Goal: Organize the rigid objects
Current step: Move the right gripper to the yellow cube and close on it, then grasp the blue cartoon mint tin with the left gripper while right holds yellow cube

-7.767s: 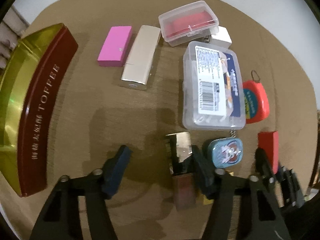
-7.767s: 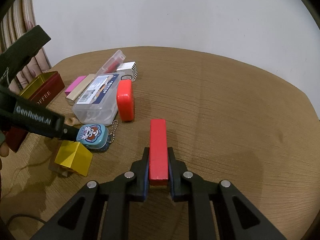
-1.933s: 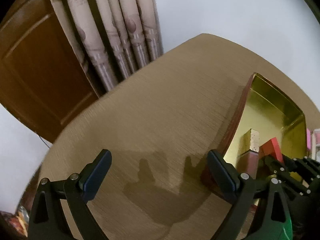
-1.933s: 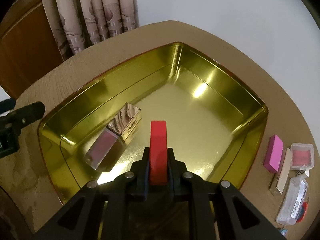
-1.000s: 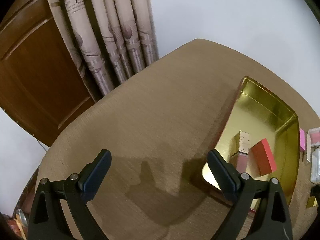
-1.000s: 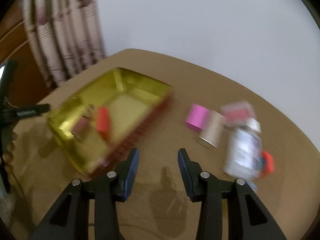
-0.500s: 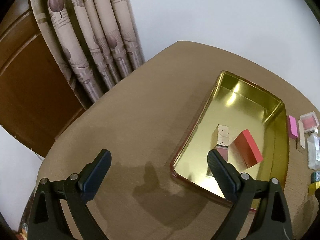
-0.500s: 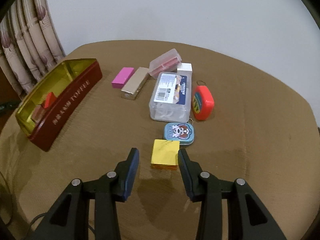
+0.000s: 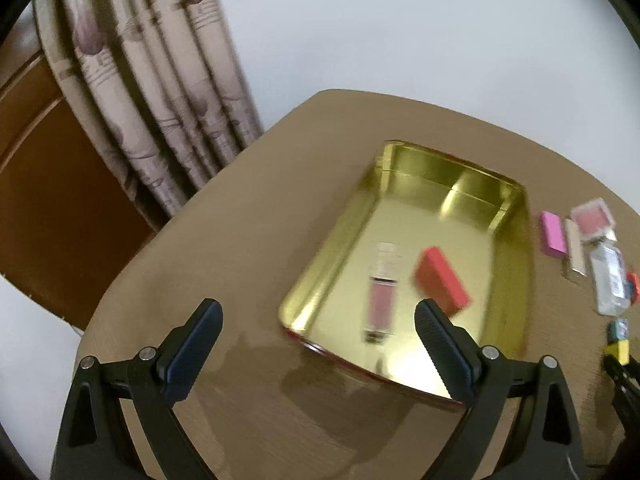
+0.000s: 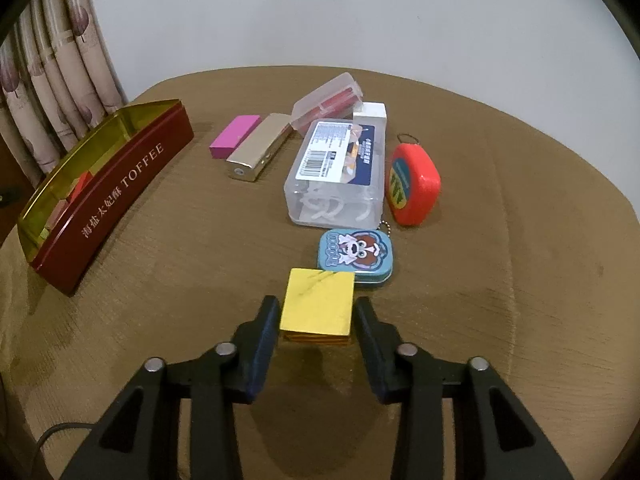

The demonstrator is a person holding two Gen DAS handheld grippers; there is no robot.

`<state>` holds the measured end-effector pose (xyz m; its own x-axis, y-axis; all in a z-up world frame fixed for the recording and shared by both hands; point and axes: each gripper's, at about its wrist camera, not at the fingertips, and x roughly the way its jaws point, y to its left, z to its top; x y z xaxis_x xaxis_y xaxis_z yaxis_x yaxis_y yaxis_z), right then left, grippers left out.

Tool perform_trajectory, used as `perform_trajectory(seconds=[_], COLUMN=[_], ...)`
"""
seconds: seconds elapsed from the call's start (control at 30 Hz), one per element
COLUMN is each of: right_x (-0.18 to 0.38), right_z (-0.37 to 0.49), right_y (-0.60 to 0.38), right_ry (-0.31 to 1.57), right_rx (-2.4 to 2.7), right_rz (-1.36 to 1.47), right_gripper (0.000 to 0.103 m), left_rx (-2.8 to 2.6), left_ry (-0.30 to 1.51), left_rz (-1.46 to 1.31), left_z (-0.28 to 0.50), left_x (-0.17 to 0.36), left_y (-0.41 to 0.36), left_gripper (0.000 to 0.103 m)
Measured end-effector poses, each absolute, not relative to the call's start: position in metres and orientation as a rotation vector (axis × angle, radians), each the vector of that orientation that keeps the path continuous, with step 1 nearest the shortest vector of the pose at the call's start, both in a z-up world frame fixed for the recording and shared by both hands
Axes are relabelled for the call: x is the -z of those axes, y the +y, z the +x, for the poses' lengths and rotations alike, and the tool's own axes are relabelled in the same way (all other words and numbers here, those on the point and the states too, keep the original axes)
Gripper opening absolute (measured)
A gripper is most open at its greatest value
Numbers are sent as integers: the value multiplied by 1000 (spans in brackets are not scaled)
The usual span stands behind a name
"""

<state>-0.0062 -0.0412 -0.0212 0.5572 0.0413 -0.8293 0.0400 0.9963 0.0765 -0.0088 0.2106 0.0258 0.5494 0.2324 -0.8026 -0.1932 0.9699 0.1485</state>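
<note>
A yellow block lies on the brown table between the fingers of my right gripper, which is open around it with a gap on each side. The red toffee tin stands at the left; in the left wrist view its gold inside holds a red block and a pink lip-gloss tube. My left gripper is open and empty, held above the tin's near left corner.
Beyond the yellow block lie a blue cartoon tin, a red tape measure, a clear plastic box, a gold case, a pink block, a clear box with red content and a white box. Curtains hang at left.
My right gripper has moved forward so the yellow block now sits between its fingers. The left wrist view has shifted, bringing the tin closer to centre.
</note>
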Motion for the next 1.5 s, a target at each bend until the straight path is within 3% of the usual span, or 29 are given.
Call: perform_trajectory(seconds=[0.33, 0.63, 0.97, 1.13, 1.2, 1.33, 1.4, 1.5], right_x=[19, 30, 32, 30, 30, 29, 30, 30], right_z=[-28, -38, -41, -48, -49, -51, -50, -50], right_y=[-73, -155, -169, -175, -175, -177, -177, -177], right_ry=[945, 895, 869, 867, 865, 863, 863, 863], right_rx=[28, 216, 207, 195, 193, 187, 186, 185], right_rz=[104, 176, 155, 176, 180, 193, 194, 197], right_gripper=[30, 30, 30, 30, 30, 31, 31, 31], left_rx=[-15, 193, 195, 181, 168, 149, 133, 137], left_ry=[1007, 1163, 1242, 1268, 1296, 1322, 1314, 1331], left_rz=[100, 62, 62, 103, 107, 77, 89, 92], left_z=[-14, -11, 9, 18, 22, 27, 28, 28], left_x=[-29, -5, 19, 33, 41, 52, 54, 58], left_y=[103, -7, -80, -100, -104, -105, -105, -109], left_gripper=[96, 96, 93, 89, 80, 76, 66, 62])
